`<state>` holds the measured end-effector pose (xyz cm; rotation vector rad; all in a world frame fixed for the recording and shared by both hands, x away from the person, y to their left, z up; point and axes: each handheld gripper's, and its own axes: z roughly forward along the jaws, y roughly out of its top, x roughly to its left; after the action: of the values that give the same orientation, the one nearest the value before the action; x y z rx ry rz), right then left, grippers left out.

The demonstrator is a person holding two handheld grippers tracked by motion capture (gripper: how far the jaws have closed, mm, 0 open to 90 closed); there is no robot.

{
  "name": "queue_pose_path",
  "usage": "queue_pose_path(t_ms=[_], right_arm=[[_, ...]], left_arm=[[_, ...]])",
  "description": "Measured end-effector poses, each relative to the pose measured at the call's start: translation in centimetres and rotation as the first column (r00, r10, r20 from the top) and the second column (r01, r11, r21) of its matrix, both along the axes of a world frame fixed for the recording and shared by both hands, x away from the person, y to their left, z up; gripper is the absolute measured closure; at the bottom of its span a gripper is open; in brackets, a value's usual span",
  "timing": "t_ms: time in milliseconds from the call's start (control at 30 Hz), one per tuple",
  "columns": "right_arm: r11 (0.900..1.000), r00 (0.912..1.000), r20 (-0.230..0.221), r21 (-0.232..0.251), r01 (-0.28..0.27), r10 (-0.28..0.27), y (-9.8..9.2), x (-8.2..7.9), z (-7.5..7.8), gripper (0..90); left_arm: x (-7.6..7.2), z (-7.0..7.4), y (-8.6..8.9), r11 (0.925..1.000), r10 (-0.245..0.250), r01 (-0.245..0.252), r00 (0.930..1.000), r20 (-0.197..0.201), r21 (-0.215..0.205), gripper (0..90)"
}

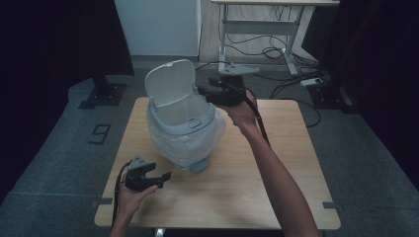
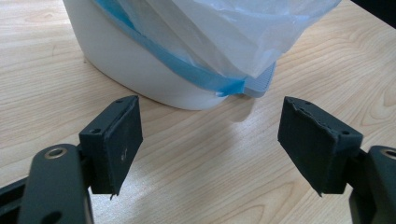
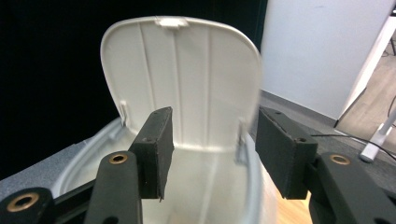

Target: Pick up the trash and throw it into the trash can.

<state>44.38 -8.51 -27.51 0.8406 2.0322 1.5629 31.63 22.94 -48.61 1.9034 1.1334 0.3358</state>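
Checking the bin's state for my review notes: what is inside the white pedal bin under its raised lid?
The lid stands open. Inside the bin only pale inner walls show; a plastic bag hangs over the outside. The bottom is hidden by the rim, so any contents cannot be told.

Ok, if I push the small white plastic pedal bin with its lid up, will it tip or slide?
The white plastic pedal bin looks light, so it would probably slide on the smooth wooden table. Its raised lid may make it tip backward. The thin plastic liner looks floppy and slippery.
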Motion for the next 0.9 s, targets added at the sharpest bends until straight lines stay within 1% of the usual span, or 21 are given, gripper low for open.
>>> queue_pose_path(t_ms=[67, 167, 433, 500, 567, 667, 833, 867, 900], right_arm=[[1.0, 1.0, -0.002, 0.004, 0.003, -0.003, -1.5, -0.6, -0.6, 46.2], [1.0, 1.0, -0.004, 0.008, 0.005, -0.005, -3.3, -1.5, -1.5, 46.2], [1.0, 0.9994, -0.022, 0.009, 0.026, -0.026, -7.3, -3.6, -4.4, 45.9], [0.999, 0.9989, -0.028, 0.014, 0.038, -0.037, -8.4, -4.2, -5.4, 45.9], [0.998, 0.9983, -0.037, 0.03, 0.047, -0.046, -9.4, -4.7, -6.3, 46.1], [0.997, 0.9968, -0.051, 0.039, 0.064, -0.062, -10.6, -5.4, -7.7, 45.9], [0.996, 0.9942, -0.066, 0.023, 0.087, -0.086, -12.5, -6.8, -10.6, 45.1], [0.995, 0.9929, -0.075, 0.019, 0.094, -0.092, -13.1, -7.2, -11.4, 44.8], [0.995, 0.9919, -0.081, 0.018, 0.1, -0.098, -13.4, -7.3, -11.9, 44.7]], left_arm=[[0.0, 0.0, 0.0, 1.0, 0.002, -0.001, 1.0, 0.007, -0.003, 21.9], [0.0, 0.1, 0.0, 1.0, 0.004, -0.004, 0.9999, 0.015, -0.008, 21.9], [-0.1, 0.2, -0.1, 1.0, 0.003, -0.003, 0.9998, 0.02, -0.005, 21.9], [-0.1, 0.3, 0.0, 0.9999, 0.006, -0.006, 0.9998, 0.021, -0.008, 21.9], [-0.1, 0.4, 0.2, 0.9999, 0.007, -0.007, 0.9997, 0.021, -0.011, 21.9], [-0.1, 0.5, 0.3, 0.9999, 0.01, -0.009, 0.9997, 0.023, -0.015, 22.0], [-0.2, 0.9, 0.5, 0.9996, 0.011, -0.01, 0.9995, 0.029, -0.026, 22.0], [-0.2, 1.0, 0.6, 0.9995, 0.013, -0.012, 0.9995, 0.029, -0.028, 22.0], [-0.2, 1.0, 0.6, 0.9995, 0.013, -0.013, 0.9995, 0.03, -0.029, 22.0]])
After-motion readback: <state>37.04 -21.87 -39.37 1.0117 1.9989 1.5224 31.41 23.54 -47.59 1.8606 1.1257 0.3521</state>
